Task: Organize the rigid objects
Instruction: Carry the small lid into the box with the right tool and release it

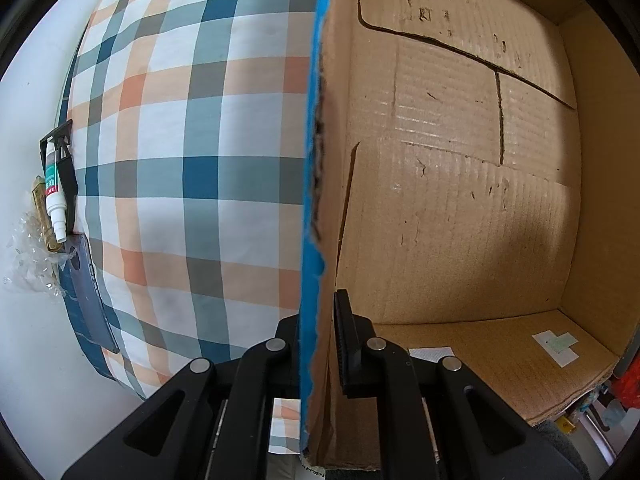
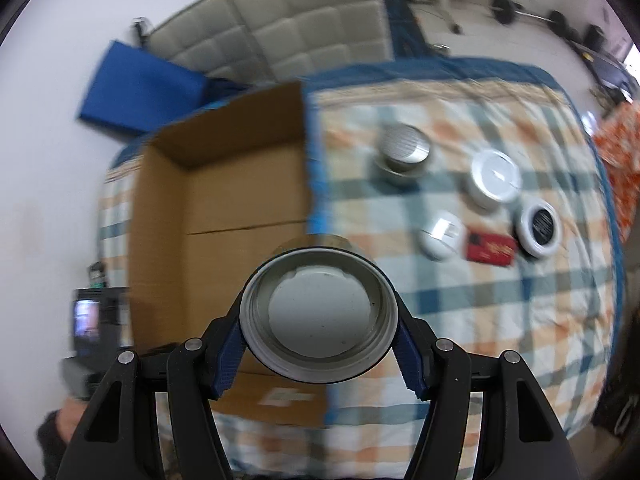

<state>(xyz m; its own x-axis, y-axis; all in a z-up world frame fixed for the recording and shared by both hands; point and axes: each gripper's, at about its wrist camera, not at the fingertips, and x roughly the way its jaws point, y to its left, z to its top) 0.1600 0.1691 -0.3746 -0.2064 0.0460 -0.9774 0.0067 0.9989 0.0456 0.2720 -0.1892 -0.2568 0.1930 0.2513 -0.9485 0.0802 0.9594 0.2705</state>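
My right gripper point(image 2: 319, 354) is shut on a round metal tin point(image 2: 319, 316), held above the near right edge of an open cardboard box point(image 2: 224, 200). My left gripper point(image 1: 316, 344) is shut on the box's blue-edged side wall point(image 1: 312, 200), one finger inside the box and one outside. The box interior point(image 1: 460, 220) holds nothing that I can see. On the plaid cloth point(image 2: 480, 300) to the right lie a silver tin point(image 2: 404, 152), a white tin point(image 2: 494, 178), a black-topped tin point(image 2: 540, 228), a small white object point(image 2: 440, 236) and a red box point(image 2: 490, 248).
The plaid cloth point(image 1: 192, 160) covers the table. At its far left edge in the left wrist view lie a white glue tube point(image 1: 54, 192), a black holder point(image 1: 66, 176) and crumpled plastic point(image 1: 28, 256). A grey sofa point(image 2: 280, 28) and a blue mat point(image 2: 132, 88) lie beyond the table.
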